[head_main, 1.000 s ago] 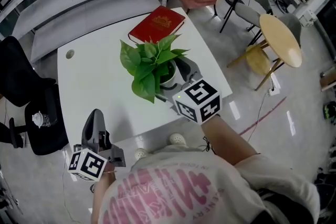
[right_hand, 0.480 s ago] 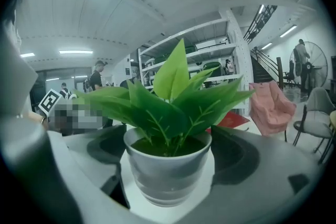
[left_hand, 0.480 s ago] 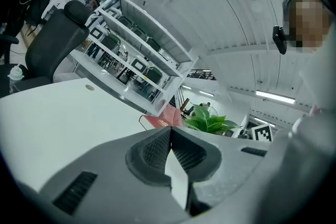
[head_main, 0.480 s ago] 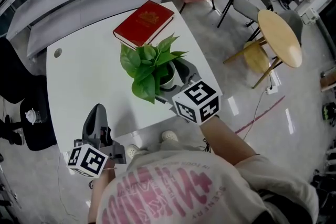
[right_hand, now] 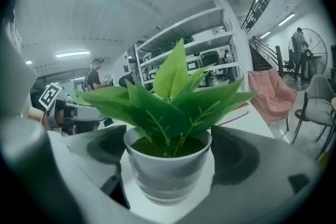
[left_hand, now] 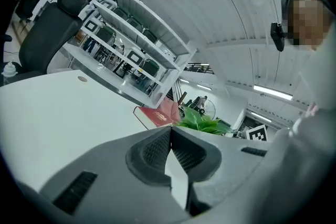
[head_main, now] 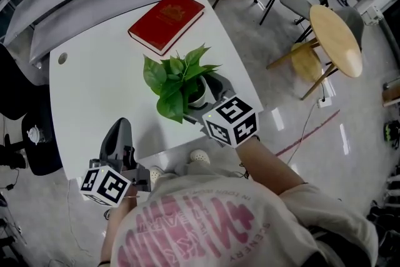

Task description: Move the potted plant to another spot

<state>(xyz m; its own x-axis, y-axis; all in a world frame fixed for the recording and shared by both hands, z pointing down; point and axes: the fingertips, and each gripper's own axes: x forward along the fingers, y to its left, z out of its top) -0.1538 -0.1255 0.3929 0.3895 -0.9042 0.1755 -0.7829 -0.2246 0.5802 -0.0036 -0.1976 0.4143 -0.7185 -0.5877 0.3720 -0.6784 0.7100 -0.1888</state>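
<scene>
1. White worktop (head_main: 94, 97) in a workshop with shelving behind. A red book (head_main: 165, 12) lies at its far edge, and the plant (head_main: 178, 81) stands near the near right edge, well apart from the book.
2. Right hand-held gripper (head_main: 210, 97): the jaws are set on either side of the white pot (right_hand: 168, 168) and closed in against its walls. The pot is upright and the leaves rise above the jaws. Whether the base rests on the worktop or is just clear of it cannot be told.
3. Left hand-held gripper (head_main: 120, 134): the jaws are together with nothing between them. It is held low at the near left edge of the worktop and takes no part.
4. Step in hand, as judged: the grasp is made and the carry is due or under way, with the plant not yet released at a new spot.
5. Next move, as judged: keep the pot level, carry it to a bare part of the worktop away from the edge and the book, set the base flat, then part the jaws.
</scene>
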